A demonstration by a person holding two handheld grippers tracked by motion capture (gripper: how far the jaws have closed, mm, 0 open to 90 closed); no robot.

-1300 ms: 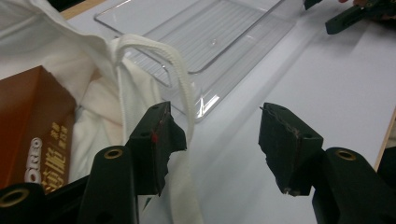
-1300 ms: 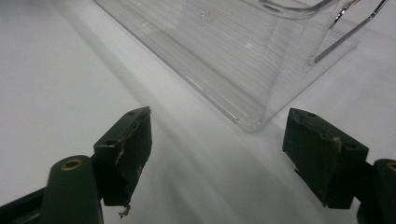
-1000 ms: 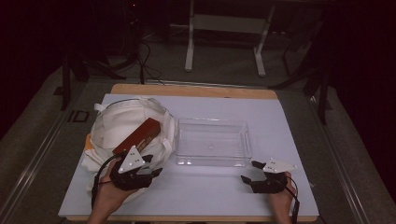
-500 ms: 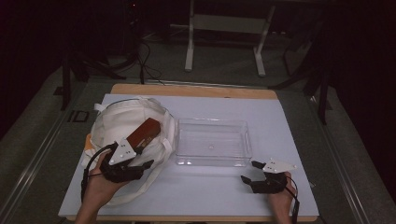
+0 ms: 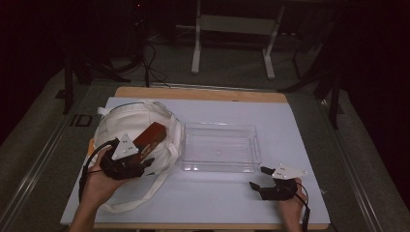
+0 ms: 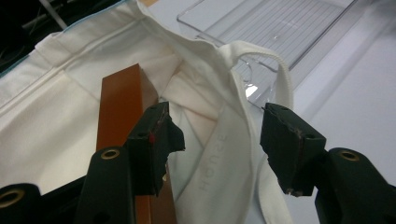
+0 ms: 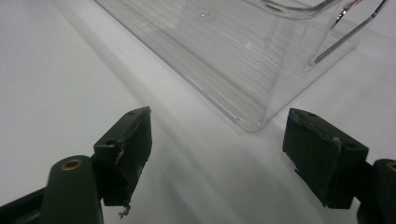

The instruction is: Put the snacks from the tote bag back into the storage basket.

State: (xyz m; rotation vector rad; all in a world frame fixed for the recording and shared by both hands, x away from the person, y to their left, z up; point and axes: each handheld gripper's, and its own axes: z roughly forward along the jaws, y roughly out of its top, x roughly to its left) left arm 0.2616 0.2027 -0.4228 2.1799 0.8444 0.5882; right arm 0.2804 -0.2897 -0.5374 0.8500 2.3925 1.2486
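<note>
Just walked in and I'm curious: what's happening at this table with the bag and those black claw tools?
A person holds a two-jaw gripper in each hand. The left gripper is open over a white cloth tote bag, with a reddish-brown wooden block sticking out of the bag beside one jaw; it grips nothing. The right gripper rests open on the white table, near a corner of the empty clear plastic tray.

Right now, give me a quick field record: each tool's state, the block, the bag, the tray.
left tool: open, jaws over the bag's mouth, one jaw beside the block
right tool: open, low over the mat near the tray's corner, holding nothing
brown block: sticking out of the bag
white cloth bag: lying left of the tray
clear tray: empty, mid-table
</note>
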